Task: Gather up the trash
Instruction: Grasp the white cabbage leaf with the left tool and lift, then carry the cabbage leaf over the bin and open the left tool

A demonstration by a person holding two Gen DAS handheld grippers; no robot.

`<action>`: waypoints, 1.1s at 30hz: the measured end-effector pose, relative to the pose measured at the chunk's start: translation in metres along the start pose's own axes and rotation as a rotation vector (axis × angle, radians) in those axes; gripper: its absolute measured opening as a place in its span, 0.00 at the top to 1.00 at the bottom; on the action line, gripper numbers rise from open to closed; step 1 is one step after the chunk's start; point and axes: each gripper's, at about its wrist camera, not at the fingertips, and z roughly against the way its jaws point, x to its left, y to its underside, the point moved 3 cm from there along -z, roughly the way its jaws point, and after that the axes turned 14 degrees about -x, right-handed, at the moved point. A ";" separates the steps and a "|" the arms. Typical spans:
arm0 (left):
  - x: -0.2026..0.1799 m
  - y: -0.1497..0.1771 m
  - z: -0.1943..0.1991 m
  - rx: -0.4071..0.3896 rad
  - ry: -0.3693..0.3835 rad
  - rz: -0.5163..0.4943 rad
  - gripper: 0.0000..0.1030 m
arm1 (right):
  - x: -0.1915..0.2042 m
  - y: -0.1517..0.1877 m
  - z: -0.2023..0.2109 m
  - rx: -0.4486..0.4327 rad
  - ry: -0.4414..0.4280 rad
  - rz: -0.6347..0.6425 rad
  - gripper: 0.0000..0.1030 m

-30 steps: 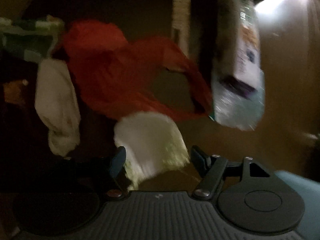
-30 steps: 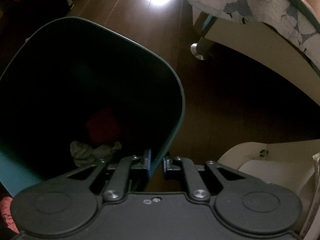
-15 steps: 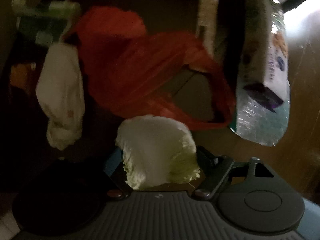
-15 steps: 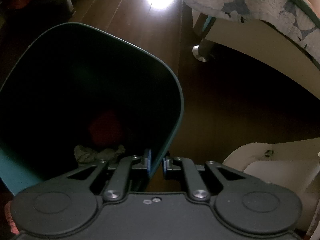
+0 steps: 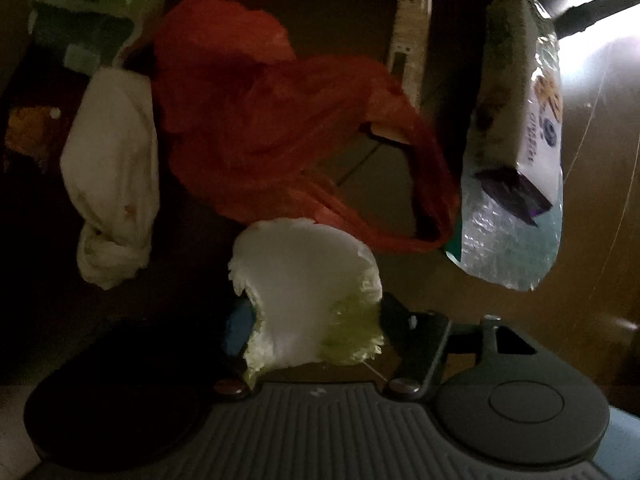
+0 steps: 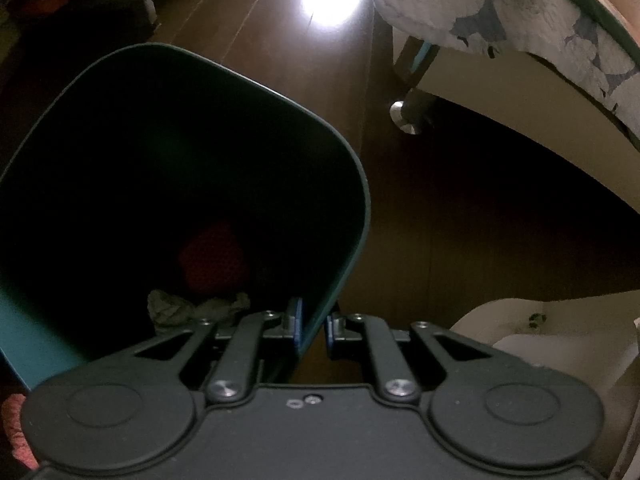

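Left gripper (image 5: 312, 320) closing over cabbage leaf (image 5: 304, 292); right gripper (image 6: 310, 326) clamped on bin (image 6: 352, 184) rim.

Leaf lies on the floor directly beneath the left gripper, between its jaws, long axis roughly along the fingers; whether the pads press it yet, cannot tell. Red bag (image 5: 272, 132) and snack wrapper (image 5: 516, 152) lie just beyond. Left hand is nearer; right jaws nearly together, pinching the bin wall.
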 end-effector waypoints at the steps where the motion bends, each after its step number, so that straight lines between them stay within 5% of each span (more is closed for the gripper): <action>1: -0.002 0.001 0.003 -0.005 -0.008 -0.027 0.39 | 0.000 0.000 0.000 -0.005 -0.004 0.003 0.90; 10: -0.023 0.008 0.029 -0.007 -0.031 -0.183 0.41 | 0.003 -0.009 -0.001 -0.077 -0.006 0.067 0.91; 15: -0.064 0.016 0.071 -0.023 0.056 -0.310 0.41 | 0.008 -0.027 -0.001 -0.107 -0.040 0.114 0.92; 26: -0.176 0.037 0.254 -0.293 0.426 -0.657 0.41 | 0.019 -0.057 0.011 -0.166 -0.037 0.229 0.96; 33: -0.225 0.102 0.328 -0.283 0.671 -0.830 0.41 | 0.002 -0.065 0.020 -0.162 0.009 0.237 0.99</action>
